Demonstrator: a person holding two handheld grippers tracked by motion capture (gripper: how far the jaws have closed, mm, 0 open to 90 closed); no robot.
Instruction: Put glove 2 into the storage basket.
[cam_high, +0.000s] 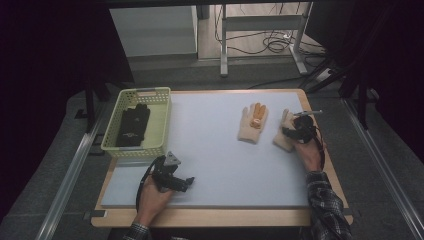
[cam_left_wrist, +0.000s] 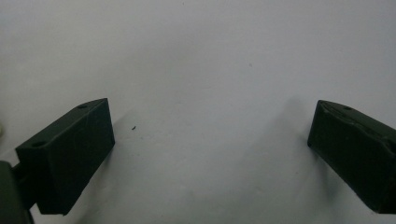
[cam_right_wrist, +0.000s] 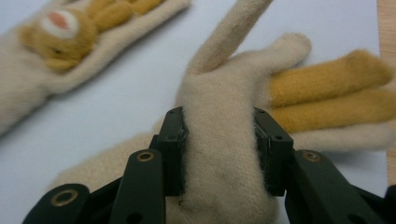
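1. Upper left of the high view: yellow-green basket (cam_high: 161, 116) holding a black glove (cam_high: 133, 125). Well apart from both cream gloves.
2. Lower left: left gripper (cam_high: 176, 180) rests on the grey mat (cam_high: 215, 165), jaws wide apart, nothing between them.
3. Centre right: second cream glove (cam_high: 253, 122), bear patch up, lies flat and untouched.
4. Right: right gripper (cam_right_wrist: 220, 144) pinches a raised fold of the cream glove (cam_right_wrist: 219, 107) at the palm; pads press the knit on both sides.
5. Glove's long axis runs away from the jaws, orange fingers pointing far-right. The right hand (cam_high: 309, 152) is nearer; the basket lies far across to the left.
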